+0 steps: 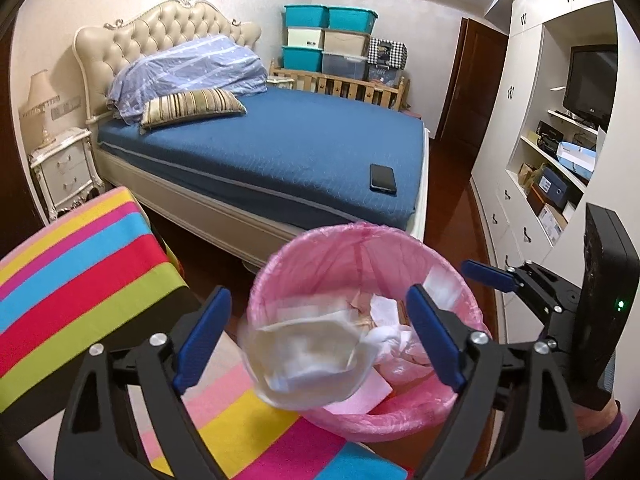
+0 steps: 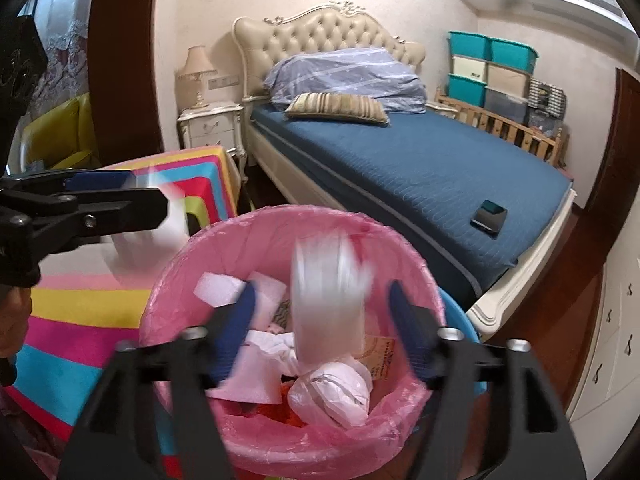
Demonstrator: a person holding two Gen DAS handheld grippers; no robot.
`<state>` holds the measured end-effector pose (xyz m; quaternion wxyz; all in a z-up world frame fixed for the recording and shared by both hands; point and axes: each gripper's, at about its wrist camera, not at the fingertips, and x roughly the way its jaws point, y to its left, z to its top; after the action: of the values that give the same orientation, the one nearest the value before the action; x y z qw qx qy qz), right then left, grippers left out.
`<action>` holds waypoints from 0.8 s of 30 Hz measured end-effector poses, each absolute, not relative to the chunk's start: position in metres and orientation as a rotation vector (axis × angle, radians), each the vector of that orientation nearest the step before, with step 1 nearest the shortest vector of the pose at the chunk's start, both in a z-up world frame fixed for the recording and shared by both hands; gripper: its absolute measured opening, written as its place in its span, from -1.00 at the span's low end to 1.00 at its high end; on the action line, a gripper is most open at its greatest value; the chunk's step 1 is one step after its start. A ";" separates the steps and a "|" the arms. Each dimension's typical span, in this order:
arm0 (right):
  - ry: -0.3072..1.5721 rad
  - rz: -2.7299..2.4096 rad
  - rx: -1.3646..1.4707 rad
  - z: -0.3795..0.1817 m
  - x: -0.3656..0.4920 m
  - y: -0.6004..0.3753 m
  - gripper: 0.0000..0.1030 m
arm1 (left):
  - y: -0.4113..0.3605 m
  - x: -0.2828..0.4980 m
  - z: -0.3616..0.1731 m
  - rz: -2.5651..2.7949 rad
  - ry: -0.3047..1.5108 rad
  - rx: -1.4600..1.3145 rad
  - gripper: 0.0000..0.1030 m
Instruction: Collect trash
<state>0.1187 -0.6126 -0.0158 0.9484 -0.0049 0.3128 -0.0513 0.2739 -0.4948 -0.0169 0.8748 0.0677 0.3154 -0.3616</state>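
A bin with a pink liner (image 1: pixel 360 236) (image 2: pixel 280 216) stands on the floor in front of both grippers, holding crumpled white paper, plastic bags and wrappers. In the left wrist view my left gripper (image 1: pixel 320 340) is open over the bin's near rim. A blurred whitish wrapper (image 1: pixel 308 360) is loose between its fingers, clear of both pads. In the right wrist view my right gripper (image 2: pixel 324 328) is open above the bin. A blurred white piece (image 2: pixel 328 292) is loose between its fingers. The right gripper (image 1: pixel 496 276) shows at the bin's right; the left gripper (image 2: pixel 148 196) shows at its left.
A rainbow-striped cloth (image 1: pixel 80 280) covers a low surface left of the bin. Behind stands a bed with a blue cover (image 1: pixel 280 144) and a dark phone (image 1: pixel 383 178) near its corner. A white wardrobe with shelves (image 1: pixel 560 160) lines the right. A blue basin (image 2: pixel 460 312) sits behind the bin.
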 end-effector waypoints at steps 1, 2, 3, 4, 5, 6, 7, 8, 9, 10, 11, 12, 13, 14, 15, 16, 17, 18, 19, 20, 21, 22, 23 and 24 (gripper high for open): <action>0.636 -0.113 -0.011 -0.015 0.115 -0.612 0.36 | -0.493 0.272 -0.015 -0.752 0.648 0.144 0.73; 0.634 -0.120 -0.014 -0.014 0.113 -0.613 0.36 | -0.491 0.271 -0.014 -0.748 0.641 0.145 0.76; 0.632 -0.128 -0.017 -0.013 0.110 -0.612 0.36 | -0.489 0.270 -0.013 -0.744 0.633 0.146 0.78; 0.630 -0.141 -0.021 -0.011 0.104 -0.611 0.38 | -0.487 0.269 -0.012 -0.741 0.629 0.145 0.82; 0.627 -0.150 -0.023 -0.009 0.100 -0.609 0.46 | -0.483 0.268 -0.010 -0.738 0.624 0.142 0.88; 0.623 -0.160 -0.029 -0.006 0.095 -0.607 0.54 | -0.480 0.266 -0.009 -0.732 0.615 0.138 0.91; 0.616 -0.171 -0.041 -0.002 0.089 -0.604 0.57 | -0.477 0.264 -0.007 -0.723 0.606 0.135 0.90; 0.608 -0.187 -0.059 0.004 0.082 -0.599 0.62 | -0.473 0.262 -0.005 -0.711 0.594 0.135 0.90; 0.601 -0.200 -0.076 0.009 0.075 -0.596 0.63 | -0.468 0.258 -0.001 -0.703 0.583 0.136 0.90; 0.592 -0.213 -0.093 0.015 0.068 -0.592 0.63 | -0.464 0.256 0.003 -0.694 0.571 0.138 0.91; 0.578 -0.230 -0.114 0.023 0.058 -0.586 0.63 | -0.458 0.251 0.008 -0.675 0.549 0.142 0.91; 0.562 -0.245 -0.132 0.032 0.048 -0.581 0.63 | -0.452 0.244 0.014 -0.652 0.520 0.153 0.91; 0.549 -0.256 -0.143 0.039 0.042 -0.578 0.63 | -0.447 0.239 0.020 -0.636 0.494 0.162 0.91; 0.530 -0.273 -0.156 0.049 0.032 -0.573 0.63 | -0.440 0.232 0.027 -0.625 0.456 0.169 0.91; 0.516 -0.287 -0.164 0.055 0.024 -0.570 0.63 | -0.433 0.224 0.034 -0.623 0.425 0.173 0.91; 0.497 -0.302 -0.169 0.062 0.014 -0.568 0.63 | -0.424 0.216 0.042 -0.624 0.391 0.173 0.91; 0.474 -0.318 -0.166 0.070 0.004 -0.564 0.63 | -0.418 0.210 0.048 -0.624 0.372 0.170 0.91; 0.453 -0.330 -0.152 0.077 -0.006 -0.562 0.64 | -0.412 0.203 0.053 -0.624 0.353 0.168 0.91; 0.442 -0.335 -0.140 0.081 -0.013 -0.560 0.64 | -0.406 0.196 0.057 -0.625 0.339 0.168 0.91; 0.426 -0.343 -0.117 0.087 -0.022 -0.558 0.64 | -0.400 0.189 0.062 -0.632 0.328 0.169 0.91; 0.416 -0.350 -0.094 0.091 -0.028 -0.556 0.64 | -0.394 0.180 0.066 -0.644 0.316 0.167 0.91; 0.410 -0.357 -0.060 0.094 -0.037 -0.554 0.64 | -0.388 0.172 0.069 -0.651 0.303 0.165 0.91; 0.411 -0.359 -0.039 0.095 -0.042 -0.552 0.64 | -0.383 0.164 0.070 -0.651 0.295 0.161 0.91; 0.415 -0.360 -0.019 0.094 -0.047 -0.551 0.64 | -0.375 0.157 0.070 -0.649 0.289 0.154 0.91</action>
<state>-0.0471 -0.5509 0.0942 0.9624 -0.0092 0.2048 -0.1780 0.1568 -0.3753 0.0702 0.9346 0.0754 0.1414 -0.3176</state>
